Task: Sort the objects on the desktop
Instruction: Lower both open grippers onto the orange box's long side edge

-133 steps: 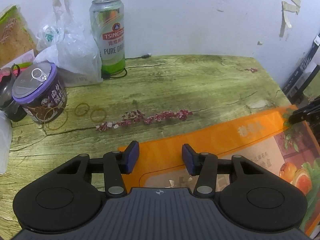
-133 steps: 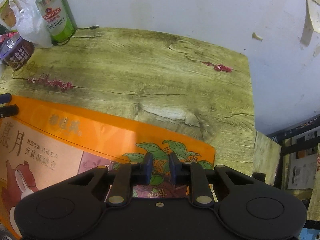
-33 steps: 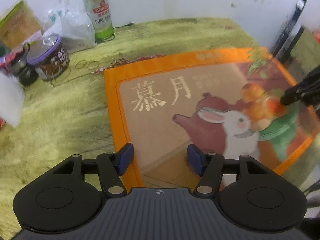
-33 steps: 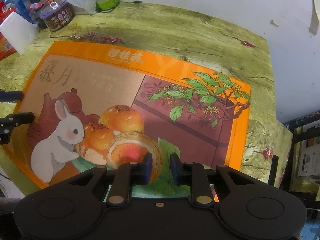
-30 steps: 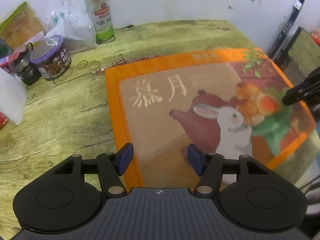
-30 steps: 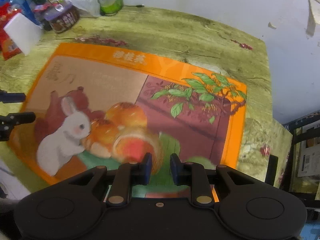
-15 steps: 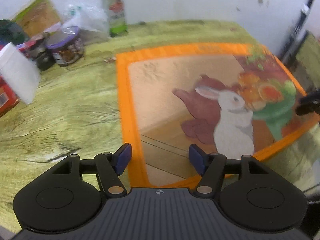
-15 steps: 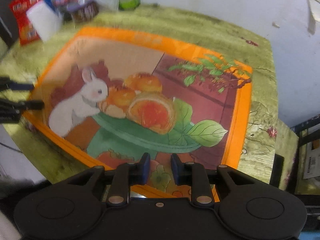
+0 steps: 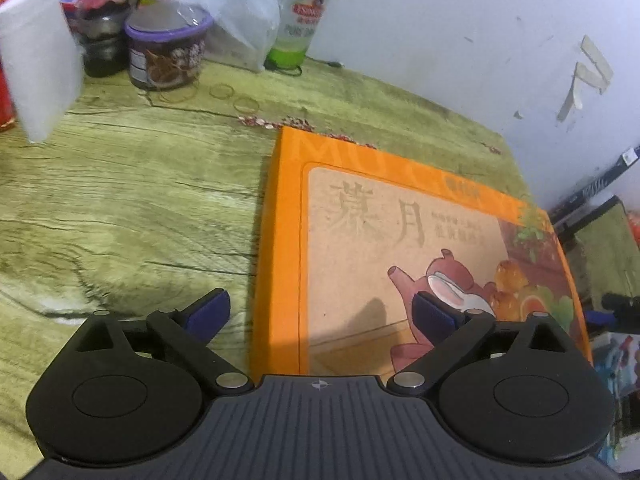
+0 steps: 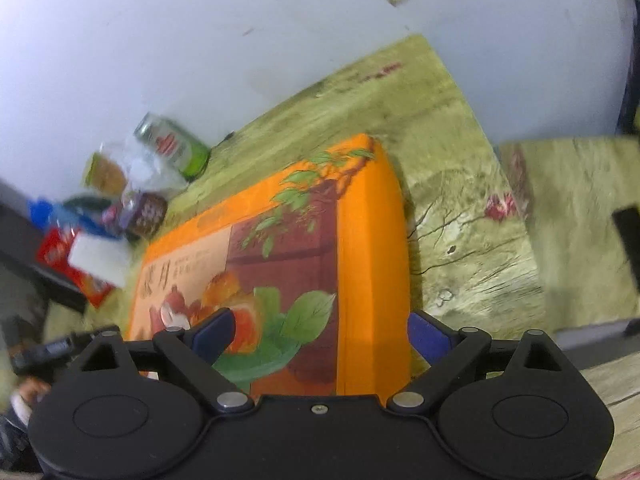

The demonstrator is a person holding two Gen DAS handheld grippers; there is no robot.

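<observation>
The orange box (image 9: 400,240), a wide flat gift box with a rabbit, a teapot and fruit printed on its lid, lies flat on the bench (image 9: 132,208), filling much of the right half of the green wood-grain top. Seen from the right wrist (image 10: 360,248), its right side wall faces up the picture and runs close to the bench's right edge.

The left gripper (image 9: 320,312) hangs over the box's near left corner with its jaws wide apart, having just swung open; one blue pad is above bare bench, the other above the lid, and neither presses on the box. The right gripper (image 10: 320,332) likewise has just spread wide and straddles the near right edge of the box without clamping it; this view is blurred.

Along the back wall, to the left, stands a cluster of things well apart from the box: a white block (image 9: 40,60) leaning at the far left, a clear plastic bag (image 9: 236,12), a green beer can (image 9: 304,12) upright against the wall, a purple-lidded tub (image 9: 168,52) and a dark jar (image 9: 104,36) just beside it. Two small rubber bands (image 9: 234,96) lie on the bench between the tub and the box.
</observation>
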